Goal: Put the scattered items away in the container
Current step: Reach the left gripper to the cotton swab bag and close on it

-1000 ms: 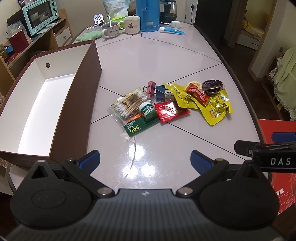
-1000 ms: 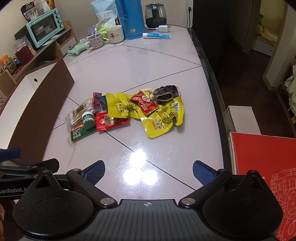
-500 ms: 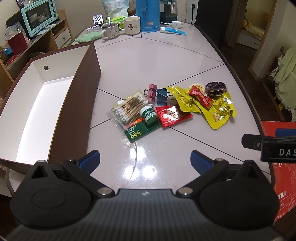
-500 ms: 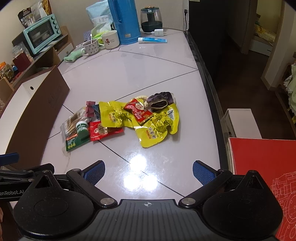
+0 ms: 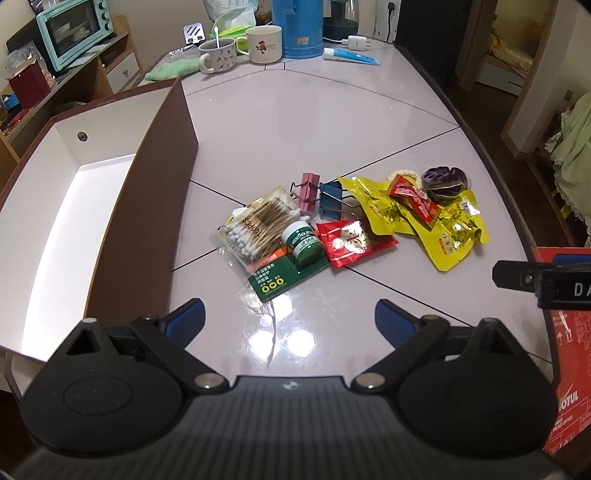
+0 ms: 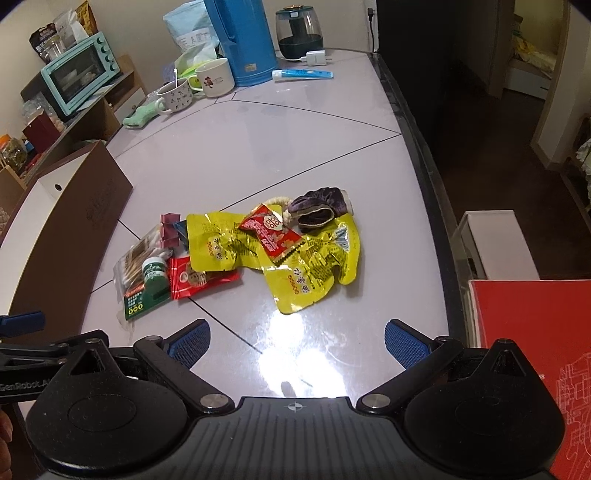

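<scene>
A heap of small items lies mid-table: a cotton swab bag (image 5: 258, 229), a green lip-balm pack (image 5: 291, 262), a red snack packet (image 5: 351, 242), pink and blue binder clips (image 5: 319, 194), yellow packets (image 5: 454, 236) and a purple scrunchie (image 5: 445, 182). The brown box (image 5: 147, 206), white inside, stands to their left. My left gripper (image 5: 290, 319) is open and empty, short of the lip-balm pack. My right gripper (image 6: 297, 341) is open and empty, short of the yellow packets (image 6: 314, 269).
Mugs (image 5: 264, 44), a blue kettle (image 5: 295, 26), a toothpaste tube (image 5: 351, 57) and a green cloth (image 5: 166, 70) stand at the table's far end. A red box (image 6: 532, 350) is at the near right. A teal oven (image 5: 74, 31) sits on a shelf at left.
Both grippers have moved forward toward the heap, which now looks nearer in both views. Both stay open. Nothing on the table has moved.
</scene>
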A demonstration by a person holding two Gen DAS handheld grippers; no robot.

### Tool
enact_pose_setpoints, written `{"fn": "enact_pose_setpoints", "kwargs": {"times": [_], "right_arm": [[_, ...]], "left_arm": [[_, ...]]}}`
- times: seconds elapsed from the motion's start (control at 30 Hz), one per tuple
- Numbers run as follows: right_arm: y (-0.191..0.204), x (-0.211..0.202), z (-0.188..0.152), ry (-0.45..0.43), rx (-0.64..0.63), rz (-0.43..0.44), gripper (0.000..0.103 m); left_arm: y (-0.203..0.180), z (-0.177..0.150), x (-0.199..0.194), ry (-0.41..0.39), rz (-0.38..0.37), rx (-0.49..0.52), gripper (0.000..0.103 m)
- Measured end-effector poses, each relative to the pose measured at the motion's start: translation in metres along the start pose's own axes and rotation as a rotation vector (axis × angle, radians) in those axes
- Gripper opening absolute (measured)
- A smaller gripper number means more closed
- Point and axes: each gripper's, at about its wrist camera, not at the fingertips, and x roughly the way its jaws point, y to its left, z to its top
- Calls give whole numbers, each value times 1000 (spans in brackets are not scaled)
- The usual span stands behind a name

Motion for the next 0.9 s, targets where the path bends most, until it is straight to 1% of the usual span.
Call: {"fn": "enact_pose_setpoints", "kwargs": {"times": [0.03, 0.13, 0.2, 0.3, 0.43, 0.67, 0.83, 0.9], "right_arm": [[-1, 2, 1, 1, -3, 3, 103], [-3, 7, 5, 6, -9, 4, 103], [-5, 10, 7, 12, -9, 3, 103], [-9, 15, 11, 19, -4, 0, 103], [-15, 22, 16, 29, 0, -3, 103], [-20, 36, 26, 46, -3, -1, 103], [-20, 47, 32, 56, -17, -1, 103], [-22, 50, 35, 59, -17, -2, 103]], "left_arm": [[0, 1, 3, 3, -3, 0, 91], [0, 3, 10, 7, -13, -4, 84], [0, 5, 16, 11, -24, -8, 75], [-1, 7, 23, 17, -39, -16, 66], [-2, 11, 31, 21, -54, -27, 62], [1, 20, 45, 35, -61, -34, 49], [1, 25, 54, 42, -69, -50, 48], [0, 28, 58, 44, -75, -63, 36]]}}
